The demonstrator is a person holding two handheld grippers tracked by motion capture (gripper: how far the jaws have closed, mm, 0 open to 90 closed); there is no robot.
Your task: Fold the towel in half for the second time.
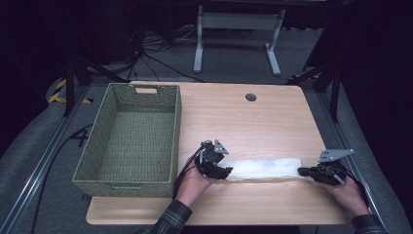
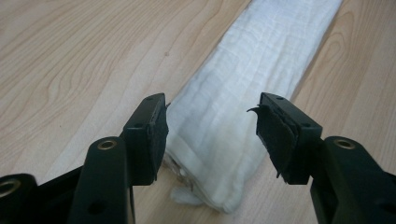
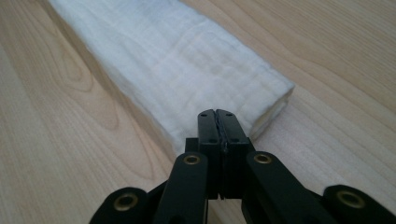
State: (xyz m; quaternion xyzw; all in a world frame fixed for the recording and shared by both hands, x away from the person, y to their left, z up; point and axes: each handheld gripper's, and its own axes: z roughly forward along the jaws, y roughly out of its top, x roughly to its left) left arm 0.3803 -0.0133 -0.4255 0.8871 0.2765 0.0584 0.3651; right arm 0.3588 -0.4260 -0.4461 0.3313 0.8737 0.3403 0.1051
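High view: one folded white cloth (image 1: 265, 168) on wood table (image 1: 253, 122); one green woven basket (image 1: 131, 139) at left; two grippers, left gripper (image 1: 225, 171), right gripper (image 1: 303, 171), at the cloth's ends; grey carpet, dark room. Left gripper view: jaws apart, cloth end (image 2: 219, 154) between, untouched. Right gripper view: jaws closed at cloth edge (image 3: 187, 70); a grip on the fabric cannot be told.

So it's a white cloth (image 1: 265, 168), folded up lengthwise into a long narrow strip, lying flat on the wooden table (image 1: 243, 117) near the front edge, running left to right. Looks like thin gauzy cotton with a faint grid weave and a few soft creases across it. One short end is squared off and shows a thick stack of layers (image 3: 275, 105). The other end (image 2: 210, 186) is rounder and a bit messier, with a hemmed edge and a small tuft poking out underneath.
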